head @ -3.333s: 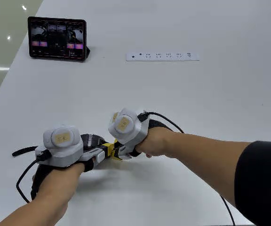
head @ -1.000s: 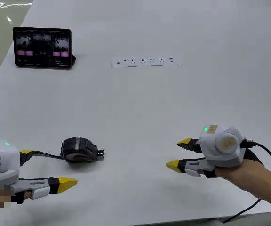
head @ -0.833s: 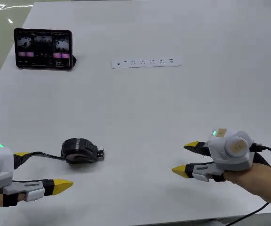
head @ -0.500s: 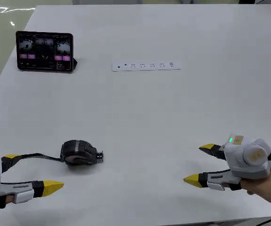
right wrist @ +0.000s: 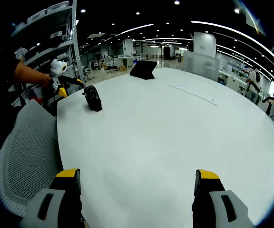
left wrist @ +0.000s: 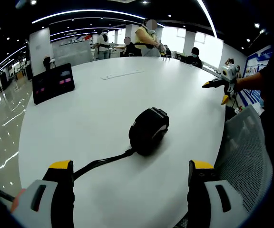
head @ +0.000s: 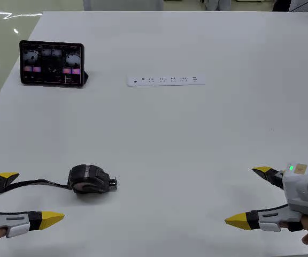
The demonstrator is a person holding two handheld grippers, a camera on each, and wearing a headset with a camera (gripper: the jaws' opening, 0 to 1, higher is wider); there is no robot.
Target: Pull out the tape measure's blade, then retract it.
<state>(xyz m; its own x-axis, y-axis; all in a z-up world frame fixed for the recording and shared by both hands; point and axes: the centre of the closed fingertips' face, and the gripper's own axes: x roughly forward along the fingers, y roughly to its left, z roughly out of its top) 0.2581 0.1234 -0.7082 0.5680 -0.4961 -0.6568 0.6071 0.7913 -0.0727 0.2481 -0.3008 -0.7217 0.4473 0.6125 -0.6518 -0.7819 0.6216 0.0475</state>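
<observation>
Head view: the tape measure [head: 90,179] lies on the white table [head: 186,134], blade in, with its strap [head: 36,183] trailing toward the left claw [head: 32,196], which stands open nearby. The right claw [head: 246,195] is also open, well apart. Best to clamp the case squarely with the left, then pinch the end hook [head: 113,184] with the right.

Open table [head: 186,134] stretched between the left gripper [head: 33,196] and the right gripper [head: 245,195], with a free lane straight across. The tape measure [head: 91,179] sat near the left one's spread jaws, its strap [head: 36,184] running back toward them. The tablet [head: 52,62] and power strip [head: 166,81] stood well apart at the far side.
</observation>
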